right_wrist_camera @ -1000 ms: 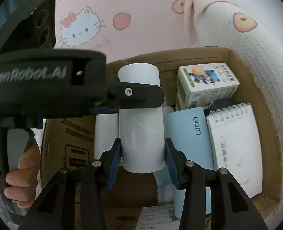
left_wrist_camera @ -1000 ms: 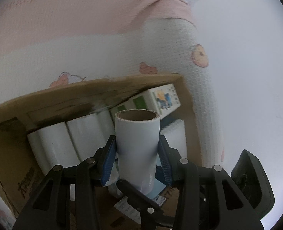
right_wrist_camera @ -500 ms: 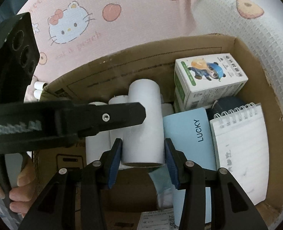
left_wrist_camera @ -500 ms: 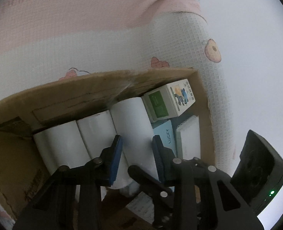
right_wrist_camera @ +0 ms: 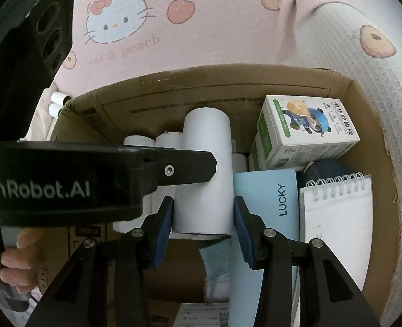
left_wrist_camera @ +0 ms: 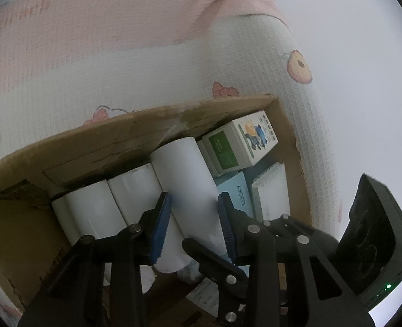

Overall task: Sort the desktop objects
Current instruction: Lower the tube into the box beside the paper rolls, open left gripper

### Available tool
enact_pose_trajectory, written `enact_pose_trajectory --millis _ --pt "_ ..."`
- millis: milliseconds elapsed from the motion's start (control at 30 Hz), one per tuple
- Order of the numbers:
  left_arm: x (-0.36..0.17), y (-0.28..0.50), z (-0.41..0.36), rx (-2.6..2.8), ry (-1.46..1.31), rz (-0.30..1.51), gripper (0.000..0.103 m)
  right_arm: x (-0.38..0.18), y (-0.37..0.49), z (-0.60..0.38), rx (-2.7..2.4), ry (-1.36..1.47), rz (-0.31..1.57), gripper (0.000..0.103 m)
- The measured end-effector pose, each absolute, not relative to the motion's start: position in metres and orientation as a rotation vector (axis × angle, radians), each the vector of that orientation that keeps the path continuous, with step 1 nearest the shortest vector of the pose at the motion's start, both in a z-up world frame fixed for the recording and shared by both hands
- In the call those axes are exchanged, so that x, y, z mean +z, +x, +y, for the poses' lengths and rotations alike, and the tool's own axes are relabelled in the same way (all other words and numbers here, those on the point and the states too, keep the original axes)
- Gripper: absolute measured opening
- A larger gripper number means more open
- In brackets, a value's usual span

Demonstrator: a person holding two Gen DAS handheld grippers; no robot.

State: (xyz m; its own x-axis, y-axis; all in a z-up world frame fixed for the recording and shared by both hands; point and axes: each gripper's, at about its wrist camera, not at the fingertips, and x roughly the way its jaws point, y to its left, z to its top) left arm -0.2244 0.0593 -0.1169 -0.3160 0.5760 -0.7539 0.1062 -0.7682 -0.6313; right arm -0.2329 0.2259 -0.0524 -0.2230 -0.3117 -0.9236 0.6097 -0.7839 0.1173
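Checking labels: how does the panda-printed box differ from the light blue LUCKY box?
Print: the panda box is white with a green side and a cartoon panda; the LUCKY box is light blue with dark lettering.
Shape: the panda box is short and blocky, the LUCKY box longer and flatter.
Place: the panda box sits at the far wall; the LUCKY box lies nearer, between the white roll and spiral notepad.
Both are inside the carton.

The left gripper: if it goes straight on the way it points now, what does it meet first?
Probably the tall white paper roll in the brown cardboard box. It already lies between the left gripper fingers; contact is unclear.
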Motion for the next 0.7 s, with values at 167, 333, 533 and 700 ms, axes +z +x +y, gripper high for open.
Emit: enact_pose_trajectory --millis 167,333,533,700 --pt "-0.122 -0.225 0.058 2.110 -1.623 -0.908 0.038 -0.044 -0.231 0.238 -2.034 1.450 0.335 0.042" --pt "-0.118 -0.222 0.062 2.129 -1.606 -0.872 0.038 -0.025 -0.224 0.261 -2.078 1.395 0.334 0.042" --pt "-0.114 -0.218 0.061 2.161 -1.578 -0.833 0.038 -0.022 -0.242 0.285 -2.118 1.512 0.167 0.025" --pt "-0.112 -0.213 0.056 2.203 -1.519 -0.839 0.033 -0.025 -0.247 0.277 -2.119 1.517 0.170 0.025"
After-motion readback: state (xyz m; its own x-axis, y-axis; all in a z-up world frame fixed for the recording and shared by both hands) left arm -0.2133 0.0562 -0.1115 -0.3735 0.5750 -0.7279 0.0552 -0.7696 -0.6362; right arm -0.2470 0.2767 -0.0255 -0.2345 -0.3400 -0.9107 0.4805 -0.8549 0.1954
